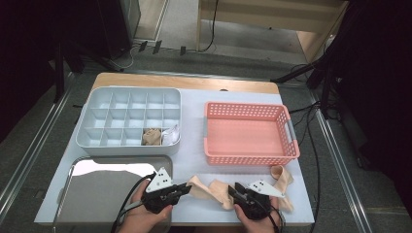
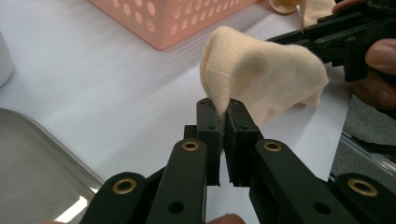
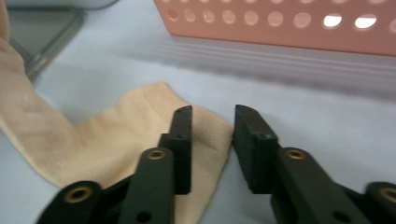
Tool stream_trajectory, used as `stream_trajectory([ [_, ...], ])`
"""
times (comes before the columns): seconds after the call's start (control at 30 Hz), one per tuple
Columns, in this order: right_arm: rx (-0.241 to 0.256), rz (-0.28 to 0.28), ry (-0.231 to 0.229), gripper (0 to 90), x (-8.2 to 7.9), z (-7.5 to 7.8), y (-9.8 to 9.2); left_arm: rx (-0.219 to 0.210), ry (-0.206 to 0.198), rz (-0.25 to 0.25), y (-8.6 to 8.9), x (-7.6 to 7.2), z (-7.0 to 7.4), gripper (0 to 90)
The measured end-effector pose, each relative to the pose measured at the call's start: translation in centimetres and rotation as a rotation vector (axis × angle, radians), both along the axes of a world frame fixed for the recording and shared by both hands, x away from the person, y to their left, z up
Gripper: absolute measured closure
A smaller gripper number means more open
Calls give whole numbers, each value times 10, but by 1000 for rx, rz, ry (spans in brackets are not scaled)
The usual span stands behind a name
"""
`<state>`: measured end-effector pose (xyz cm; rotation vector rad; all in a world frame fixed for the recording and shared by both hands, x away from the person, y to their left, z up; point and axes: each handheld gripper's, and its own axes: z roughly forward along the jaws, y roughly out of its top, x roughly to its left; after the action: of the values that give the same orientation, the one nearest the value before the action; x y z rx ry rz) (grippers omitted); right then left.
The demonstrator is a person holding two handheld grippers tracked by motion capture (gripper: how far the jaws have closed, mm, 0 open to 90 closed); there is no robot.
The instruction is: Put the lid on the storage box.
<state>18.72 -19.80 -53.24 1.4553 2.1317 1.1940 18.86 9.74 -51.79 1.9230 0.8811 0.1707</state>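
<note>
A beige sock (image 1: 211,189) lies on the white table cover near the front edge, between my two grippers. My left gripper (image 1: 188,188) is shut on one end of that sock (image 2: 261,74), and the pinched end (image 2: 223,106) bunches up and lifts above the jaws. My right gripper (image 1: 232,189) is open at the other end; the ribbed cuff (image 3: 205,128) sits partly between its jaws, with one jaw over the sock (image 3: 107,144). The left gripper view also has the right gripper (image 2: 345,39), held in a hand, behind the sock.
An empty pink basket (image 1: 250,154) stands just behind the sock. A white divided box (image 1: 92,121) at the back left holds a beige sock (image 1: 151,137) and a white one (image 1: 171,134). A metal tray (image 1: 97,194) lies front left. Another beige sock (image 1: 283,175) lies front right.
</note>
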Motion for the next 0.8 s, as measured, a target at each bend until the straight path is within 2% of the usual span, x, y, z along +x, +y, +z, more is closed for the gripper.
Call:
stream_trajectory([
  [0.07, -30, -1, 1, 862, -2, 1, 1, 6, -7, 9, 0, 1, 0, 871],
  [0.17, -16, -12, 4, 883, -2, 3, -1, 7, -16, 17, 0, 3, 2, 872],
  [0.37, 26, -104, -95, 887, 2, 15, -15, 22, -115, 51, -3, 9, 7, 861],
  [0.4, 23, -133, -122, 888, 2, 17, -17, 34, -138, 50, -4, 10, 7, 828],
  [0.47, 17, -143, -131, 888, 3, 17, -18, 64, -186, 78, -7, 12, 4, 794],
  [0.5, 13, -158, -127, 887, 3, 16, -19, 67, -180, 76, -7, 13, 3, 783],
  [0.53, 8, -164, -103, 887, 5, 12, -21, 67, -169, 74, -8, 13, 2, 749],
  [0.57, 8, -164, -103, 887, 5, 12, -21, 70, -163, 69, -8, 13, 1, 749],
  [0.67, -13, -177, -62, 887, 5, 6, -24, 81, -147, 65, -6, 11, -1, 719],
  [0.77, -13, -193, -36, 876, 1, 5, -29, 84, -126, 100, 0, 10, -1, 633],
  [0.8, -13, -193, -36, 876, 1, 5, -29, 80, -113, 111, 3, 11, -1, 633],
])
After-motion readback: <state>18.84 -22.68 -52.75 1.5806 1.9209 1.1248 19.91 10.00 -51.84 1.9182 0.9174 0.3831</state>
